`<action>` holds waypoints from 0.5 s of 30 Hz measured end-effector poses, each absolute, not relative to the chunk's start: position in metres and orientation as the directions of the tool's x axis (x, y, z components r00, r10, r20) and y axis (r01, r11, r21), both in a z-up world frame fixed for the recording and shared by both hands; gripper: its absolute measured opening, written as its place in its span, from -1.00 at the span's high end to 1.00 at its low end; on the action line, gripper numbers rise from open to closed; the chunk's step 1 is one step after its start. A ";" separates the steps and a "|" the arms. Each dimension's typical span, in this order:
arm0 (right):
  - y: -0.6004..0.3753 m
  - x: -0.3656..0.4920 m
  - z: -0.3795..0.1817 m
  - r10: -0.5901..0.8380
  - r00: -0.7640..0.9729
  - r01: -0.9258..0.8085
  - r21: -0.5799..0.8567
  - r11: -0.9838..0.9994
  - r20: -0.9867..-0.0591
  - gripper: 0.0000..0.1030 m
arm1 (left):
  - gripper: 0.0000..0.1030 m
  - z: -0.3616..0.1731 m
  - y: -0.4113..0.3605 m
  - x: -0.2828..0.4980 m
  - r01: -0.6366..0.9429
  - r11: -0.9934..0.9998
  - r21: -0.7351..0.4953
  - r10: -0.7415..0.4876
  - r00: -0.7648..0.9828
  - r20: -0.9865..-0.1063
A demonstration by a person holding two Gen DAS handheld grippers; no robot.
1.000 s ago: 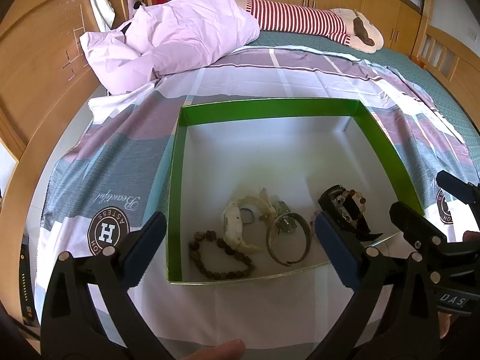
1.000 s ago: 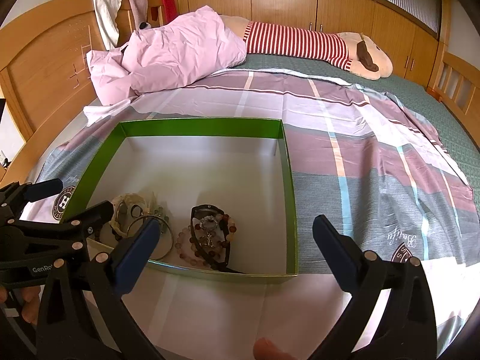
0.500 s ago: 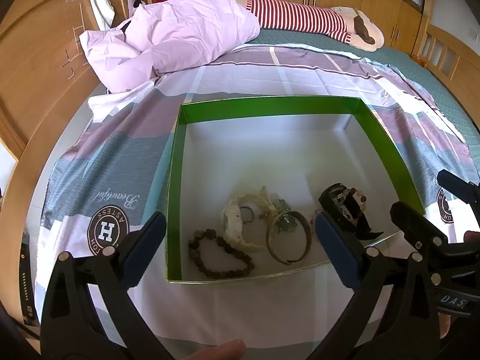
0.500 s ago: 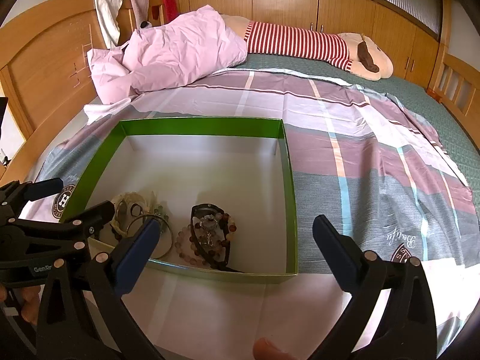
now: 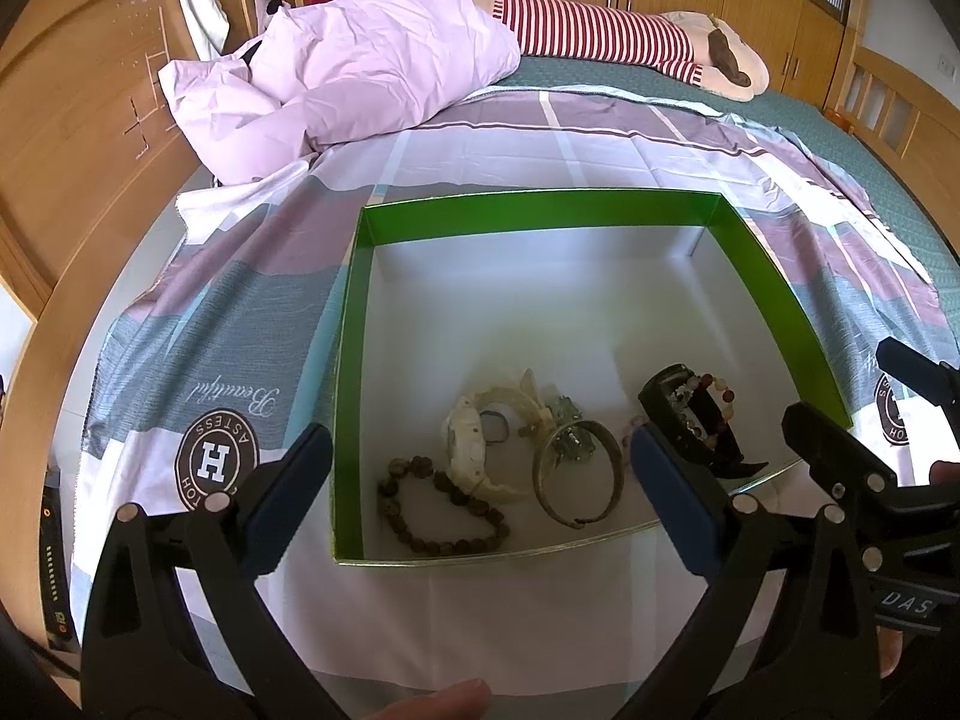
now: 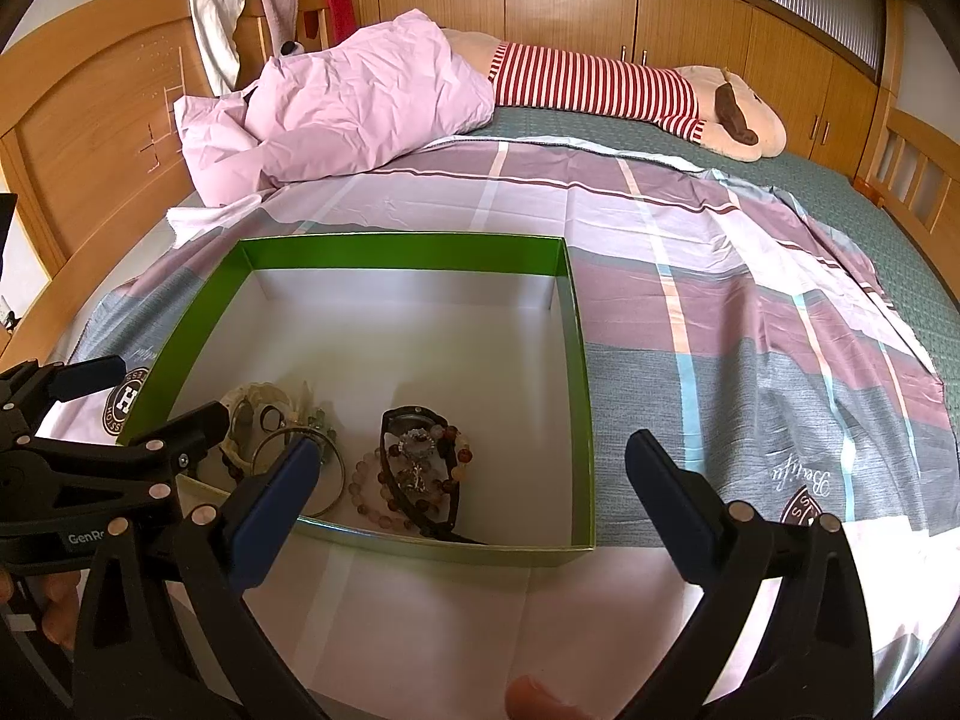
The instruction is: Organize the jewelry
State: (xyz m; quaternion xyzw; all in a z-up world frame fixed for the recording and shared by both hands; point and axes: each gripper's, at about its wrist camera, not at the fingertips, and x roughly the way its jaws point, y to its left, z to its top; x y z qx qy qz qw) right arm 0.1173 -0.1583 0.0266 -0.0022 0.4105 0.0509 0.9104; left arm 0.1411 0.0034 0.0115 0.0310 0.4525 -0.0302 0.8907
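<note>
A green box with a white inside lies on the bed sheet, and the jewelry sits in its near part. From left to right there are a dark bead bracelet, a white watch, a metal bangle and a black watch tangled with reddish beads. My left gripper hovers open just before the box's near edge, holding nothing. In the right wrist view the black watch lies over a pink bead bracelet inside the box. My right gripper is open and empty at the near right corner.
A crumpled pink quilt and a striped plush toy lie at the far side of the bed. A wooden headboard runs along the left. The patterned sheet spreads flat to the right of the box.
</note>
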 end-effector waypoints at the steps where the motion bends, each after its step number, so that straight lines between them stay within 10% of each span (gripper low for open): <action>1: -0.158 0.117 0.027 0.091 0.658 -0.095 0.037 0.995 -0.748 -0.93 | -0.91 0.011 0.003 0.141 0.082 0.996 0.028 -0.026 0.589 -0.808; 15: -0.158 0.117 0.026 0.090 0.658 -0.096 0.036 0.995 -0.748 -0.93 | -0.91 0.011 0.005 0.140 0.086 0.996 0.039 -0.019 0.589 -0.808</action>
